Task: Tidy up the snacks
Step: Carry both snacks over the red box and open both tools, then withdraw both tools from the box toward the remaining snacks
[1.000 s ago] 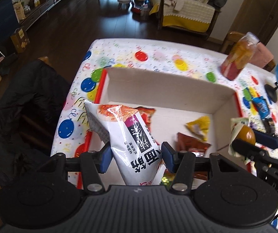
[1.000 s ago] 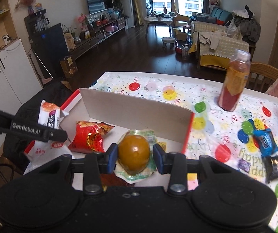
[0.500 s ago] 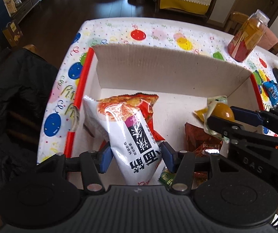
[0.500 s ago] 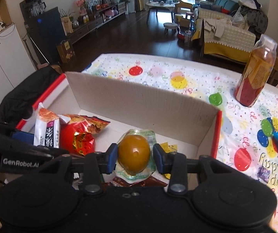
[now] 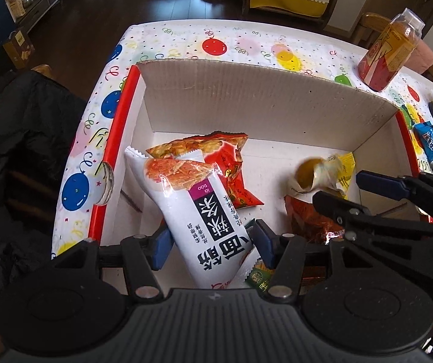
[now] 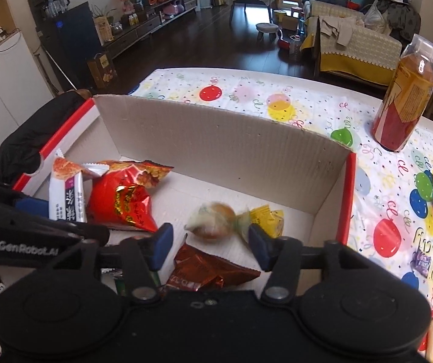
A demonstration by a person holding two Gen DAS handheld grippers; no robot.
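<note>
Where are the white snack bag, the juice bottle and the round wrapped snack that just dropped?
White snack bag point(image 5: 198, 208): left wrist view, on its printed middle.
Juice bottle point(image 6: 404, 103): right wrist view, on its label.
Round wrapped snack point(image 6: 215, 219): right wrist view, on its blurred orange middle.

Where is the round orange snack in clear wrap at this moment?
In the right wrist view, the round orange snack is inside the cardboard box, beside the yellow packet, free of the opening right gripper.

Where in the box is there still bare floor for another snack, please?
Bare floor runs along the box's back wall, behind the red bag and the wrapped ball, and on to the right corner past the yellow packet. The near side, by both tools, is crowded.
</note>
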